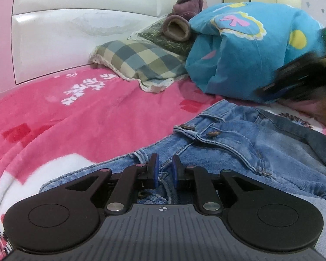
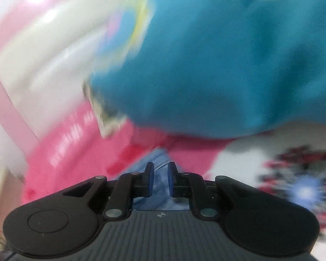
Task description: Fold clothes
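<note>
Jeans, blue denim, lie on the bed over a pink fleece blanket, toward the bed's right side as the left wrist view gives it. Waistband with two metal buttons faces up and points toward the headboard and the pillows. Long axis seems to run from the waistband back toward the cameras; legs run out of view below, so their lie cannot be told.

Left tongs: jaws stand a narrow gap apart, low over a denim fold with a belt loop. Cloth shows in the gap; the pads do not visibly press on it. Reads as let go, or nearly so.

Right tongs: same narrow gap, pale denim seen between and below the pads; the view is heavily blurred, so whether they pinch it cannot be told. The right tongs also appear as a dark smear at the right edge of the left view, in front of the blue patterned quilt bundle.

Step in hand, as judged: settling the waist end flat before the next fold.

To do it well:
- take the cloth at seams or waistband, where layers are thick and hold shape
- keep both grips level so the fold line stays square to the long axis
- smooth the bunched fold near the left tongs first
- steer clear of the quilt bundle and the checked pillow just beyond the waistband.
</note>
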### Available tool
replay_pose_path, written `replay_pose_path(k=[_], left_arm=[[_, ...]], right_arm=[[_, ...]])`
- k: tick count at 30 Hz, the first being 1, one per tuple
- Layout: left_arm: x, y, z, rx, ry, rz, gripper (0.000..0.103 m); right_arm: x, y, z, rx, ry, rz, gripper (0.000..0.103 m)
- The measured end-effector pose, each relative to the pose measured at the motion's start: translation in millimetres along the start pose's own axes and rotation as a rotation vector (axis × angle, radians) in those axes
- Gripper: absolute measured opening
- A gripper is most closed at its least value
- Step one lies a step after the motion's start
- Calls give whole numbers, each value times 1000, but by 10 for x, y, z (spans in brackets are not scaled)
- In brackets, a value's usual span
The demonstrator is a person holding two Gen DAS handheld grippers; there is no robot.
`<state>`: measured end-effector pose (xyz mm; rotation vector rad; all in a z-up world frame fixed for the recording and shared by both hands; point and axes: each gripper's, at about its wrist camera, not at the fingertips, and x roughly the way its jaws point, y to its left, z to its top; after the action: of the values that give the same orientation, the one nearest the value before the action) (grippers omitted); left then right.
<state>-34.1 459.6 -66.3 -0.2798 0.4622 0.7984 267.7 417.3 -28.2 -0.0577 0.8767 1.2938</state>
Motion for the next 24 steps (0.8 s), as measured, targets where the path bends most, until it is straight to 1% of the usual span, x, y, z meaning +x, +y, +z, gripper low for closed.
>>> replay_pose_path(k=[3, 5, 7, 9, 11, 12, 15, 16, 17, 19, 21, 22, 24], left_arm=[[-6, 2, -9, -1, -3, 0, 15], [-7, -3, -15, 0, -4, 1, 15], [-11, -8, -18, 3, -5, 3, 15], [-13, -25, -15, 13, -4, 10, 15], [-24, -48, -9, 27, -6, 18, 15], [-39, -54, -3, 30, -8, 19, 15], [-185, -111, 31, 57, -26, 39, 17], [-286, -157, 31, 70, -45, 46, 17], [-412, -219, 24, 81, -68, 37, 18], [-650, -364, 15, 105, -109, 3, 18], [-911, -571, -2, 129, -140, -62, 19], [-1018, -701, -20, 139, -139, -115, 19], [-1140, -976, -93, 174, -112, -222, 20]], right_arm=[[-750, -208, -34, 12, -6, -32, 17], [-1251, -347, -58, 21, -10, -53, 24], [-1819, -465, -320, 42, -22, -86, 34], [-2333, -551, -589, 73, -35, -114, 39], [-2861, -617, -992, 102, -46, -131, 41], [-3107, -631, -1194, 113, -49, -142, 45], [-3595, -573, -1745, 101, -49, -213, 46], [-3773, -525, -1930, 94, -49, -236, 47], [-3950, -478, -2114, 87, -49, -259, 48], [-4199, -356, -2454, 75, -57, -289, 52], [-4380, -267, -2717, 85, -72, -298, 55], [-4453, -226, -2845, 98, -83, -297, 55], [-4487, -168, -3041, 128, -80, -287, 55]])
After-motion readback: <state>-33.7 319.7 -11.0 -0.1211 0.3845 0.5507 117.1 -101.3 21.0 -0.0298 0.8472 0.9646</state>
